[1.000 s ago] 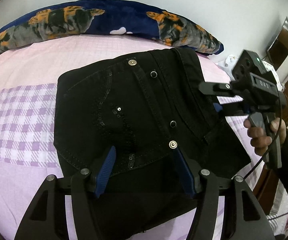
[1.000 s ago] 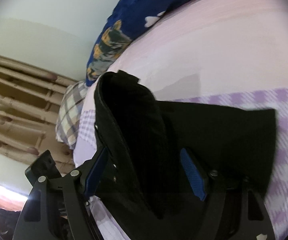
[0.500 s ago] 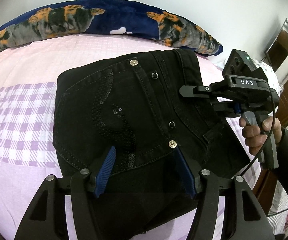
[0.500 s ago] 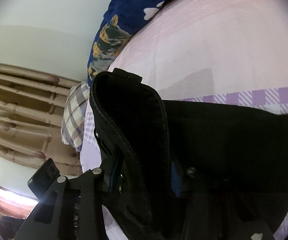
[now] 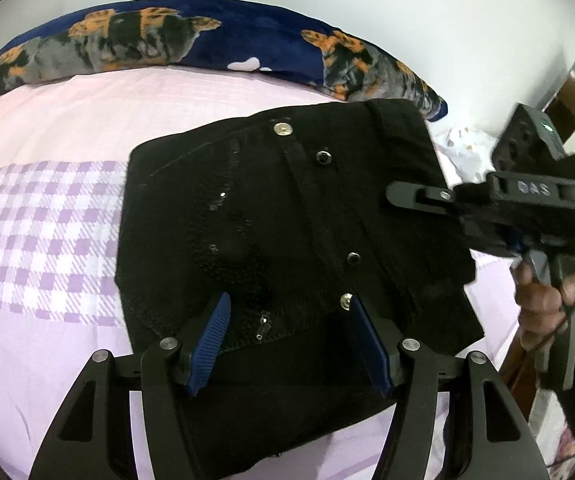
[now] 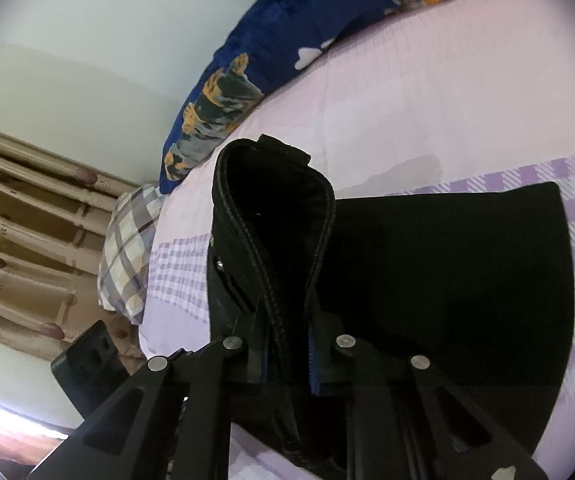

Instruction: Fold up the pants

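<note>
My right gripper (image 6: 287,364) is closing on the waistband of the pants (image 5: 287,220), pinching it for the next fold. My left gripper (image 5: 287,344) hovers with jaws apart over the pants, folded on the bed (image 5: 47,344).

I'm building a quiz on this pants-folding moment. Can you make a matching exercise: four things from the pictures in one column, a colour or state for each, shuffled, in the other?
Things:
1. pants
2. long pillow
3. left gripper
4. right gripper

Colour or state:
A. dark blue with orange and grey print
B. jaws closing on a raised fold of black cloth
C. black, lying on the pink and purple bedsheet
D. jaws apart, blue pads over the cloth

Pairs: 1-C, 2-A, 3-D, 4-B
</note>
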`<state>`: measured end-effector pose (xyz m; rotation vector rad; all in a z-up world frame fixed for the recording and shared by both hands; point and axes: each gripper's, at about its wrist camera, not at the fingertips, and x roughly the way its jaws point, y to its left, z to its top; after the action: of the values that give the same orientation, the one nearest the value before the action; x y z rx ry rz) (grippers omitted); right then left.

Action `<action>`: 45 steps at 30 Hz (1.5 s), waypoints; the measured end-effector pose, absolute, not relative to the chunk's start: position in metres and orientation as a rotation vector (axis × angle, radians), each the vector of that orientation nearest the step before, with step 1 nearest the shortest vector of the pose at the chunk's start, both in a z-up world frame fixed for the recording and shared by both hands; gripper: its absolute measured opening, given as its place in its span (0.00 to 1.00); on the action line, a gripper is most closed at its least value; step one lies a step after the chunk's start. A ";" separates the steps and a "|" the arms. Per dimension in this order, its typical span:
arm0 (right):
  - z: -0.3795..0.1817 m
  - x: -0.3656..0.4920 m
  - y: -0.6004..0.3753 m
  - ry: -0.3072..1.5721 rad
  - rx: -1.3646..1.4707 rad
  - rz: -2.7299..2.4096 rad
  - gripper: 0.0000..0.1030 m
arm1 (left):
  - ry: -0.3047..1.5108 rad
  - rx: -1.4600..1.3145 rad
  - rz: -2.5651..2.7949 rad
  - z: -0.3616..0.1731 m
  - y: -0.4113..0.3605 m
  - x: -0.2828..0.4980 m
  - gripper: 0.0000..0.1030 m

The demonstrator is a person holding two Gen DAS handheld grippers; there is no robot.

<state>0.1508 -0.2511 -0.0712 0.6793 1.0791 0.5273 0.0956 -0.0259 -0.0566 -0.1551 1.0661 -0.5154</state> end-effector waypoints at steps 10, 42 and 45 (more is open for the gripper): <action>-0.049 0.119 -0.275 1.024 0.711 0.435 0.12 | 1.023 -0.195 -0.485 -0.031 -0.011 0.091 0.61; -0.105 0.083 -0.360 1.016 0.828 0.200 0.24 | 1.098 0.055 -0.569 -0.065 -0.067 0.087 0.61; -0.094 0.069 -0.366 1.001 0.813 0.197 0.24 | 1.107 0.036 -0.577 -0.064 -0.063 0.087 0.61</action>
<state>0.0695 -0.3661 -0.0936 0.8130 1.0005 0.1970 0.0869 -0.0628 -0.0639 0.0356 1.1069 -0.5774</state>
